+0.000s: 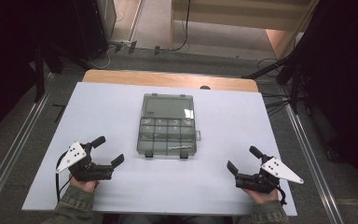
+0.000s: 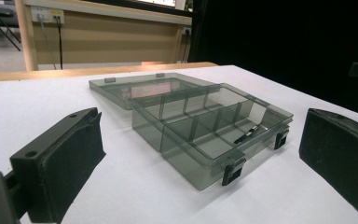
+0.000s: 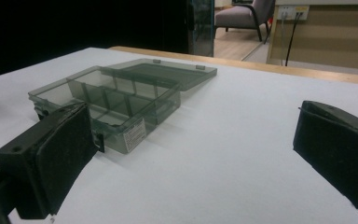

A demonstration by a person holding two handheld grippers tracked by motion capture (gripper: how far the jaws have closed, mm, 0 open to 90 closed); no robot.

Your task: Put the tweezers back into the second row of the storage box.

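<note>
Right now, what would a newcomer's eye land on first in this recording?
The clear grey compartment box at the middle of the white table, its lid swung flat open toward the far edge. A small metal piece lies in one near compartment. The left gripper and right gripper rest on the table's near corners, jaws wide apart and holding nothing.

A white table (image 1: 98,107) with a wooden far edge (image 1: 168,79) stood on grey carpet (image 1: 205,56), black cables (image 1: 275,100) trailing at the right, while a wall socket (image 2: 46,15) and a grey chair (image 3: 247,11) appeared beyond.
</note>
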